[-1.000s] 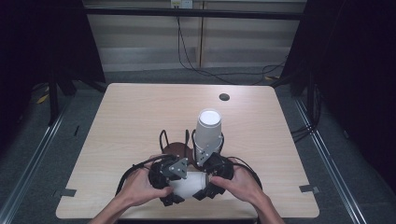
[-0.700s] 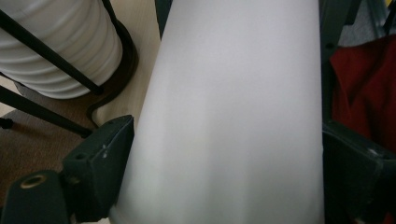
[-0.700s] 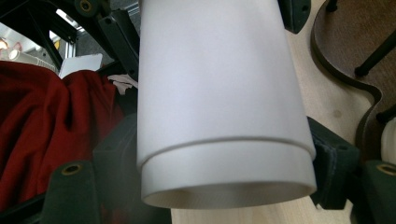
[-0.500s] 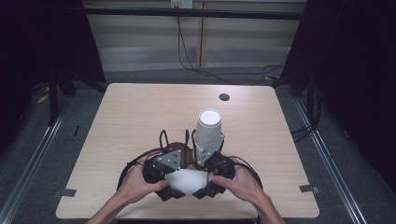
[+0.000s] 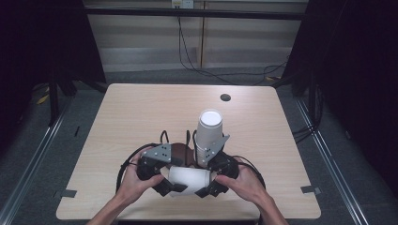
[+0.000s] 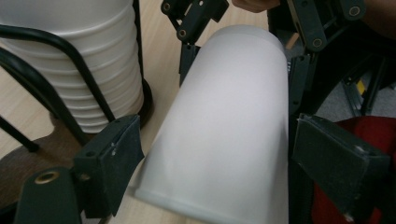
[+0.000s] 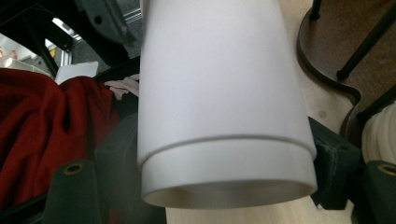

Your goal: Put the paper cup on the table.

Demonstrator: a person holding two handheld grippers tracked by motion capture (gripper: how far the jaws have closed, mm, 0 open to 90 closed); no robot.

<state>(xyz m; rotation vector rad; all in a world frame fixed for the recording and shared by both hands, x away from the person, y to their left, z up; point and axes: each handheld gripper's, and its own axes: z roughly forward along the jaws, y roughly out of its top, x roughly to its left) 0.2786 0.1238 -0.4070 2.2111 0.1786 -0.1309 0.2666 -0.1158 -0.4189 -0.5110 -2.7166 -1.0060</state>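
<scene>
The right tongs (image 5: 206, 186) are gripping nested white paper cups (image 5: 188, 180) lying sideways over the wooden desk (image 5: 141, 112). The left tongs (image 5: 170, 187) have just been closing, flanking the outer cup without pressing it.

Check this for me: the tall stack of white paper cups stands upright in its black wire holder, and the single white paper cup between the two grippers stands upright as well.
One part is wrong. The single white paper cup is not upright: it lies on its side, as the high view shows. The rest holds: the tall stack of white paper cups stands upright in its black wire holder.
</scene>
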